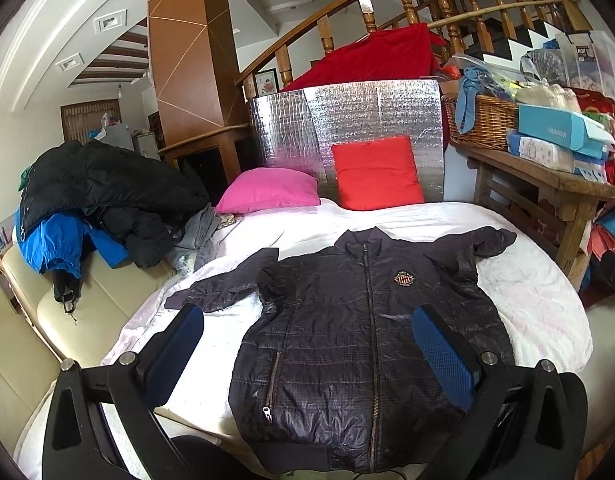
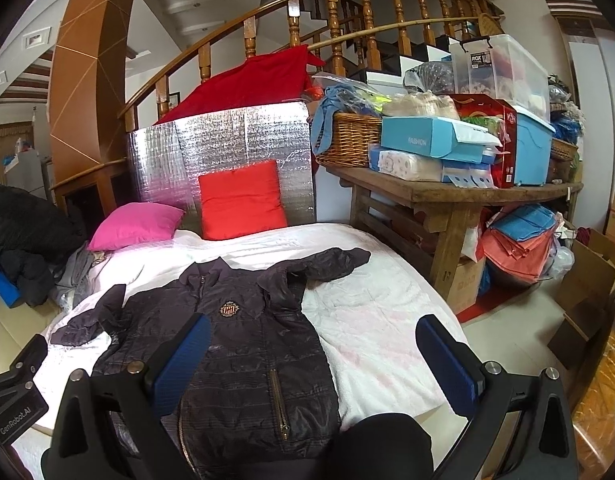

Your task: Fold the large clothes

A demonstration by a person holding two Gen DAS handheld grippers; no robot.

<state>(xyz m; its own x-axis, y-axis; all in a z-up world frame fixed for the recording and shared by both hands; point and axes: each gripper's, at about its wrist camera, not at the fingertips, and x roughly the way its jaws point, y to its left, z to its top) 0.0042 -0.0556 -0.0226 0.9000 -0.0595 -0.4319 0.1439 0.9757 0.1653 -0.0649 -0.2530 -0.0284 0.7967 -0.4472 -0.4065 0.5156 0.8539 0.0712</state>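
Dark quilted jacket [image 1: 359,332] lies front-up and zipped on the white-covered bed [image 1: 539,300], collar toward the pillows, hem at the near edge; both sleeves splay outward, bunched rather than flat; crest badge on the chest, zip pockets low on each side.

Left tongs [image 1: 307,360] spread wide apart, holding nothing, above the jacket's lower half; right tongs [image 2: 313,364] likewise wide apart and empty, above the jacket's right flank and the bare bedding beside it; whether either touches cloth cannot be told, both look clear of it.

Judgement: folding not yet begun; the step in hand looks like the approach for a first sleeve fold.

To do it well: take each sleeve near the cuff, not mid-arm, so the padded cloth does not balloon; pinch a single layer edge firmly, since the shiny shell will likely slip; draw the sleeve flat across the chest, keeping the shoulder seam as the fold line; smooth the bunching at the far sleeve first.

Keep the hem on the bed, it lies close to the near edge; stay off the pink pillow [image 1: 269,196], the red pillow [image 1: 377,172] and the heap of dark and blue coats [image 1: 87,208] to the left.
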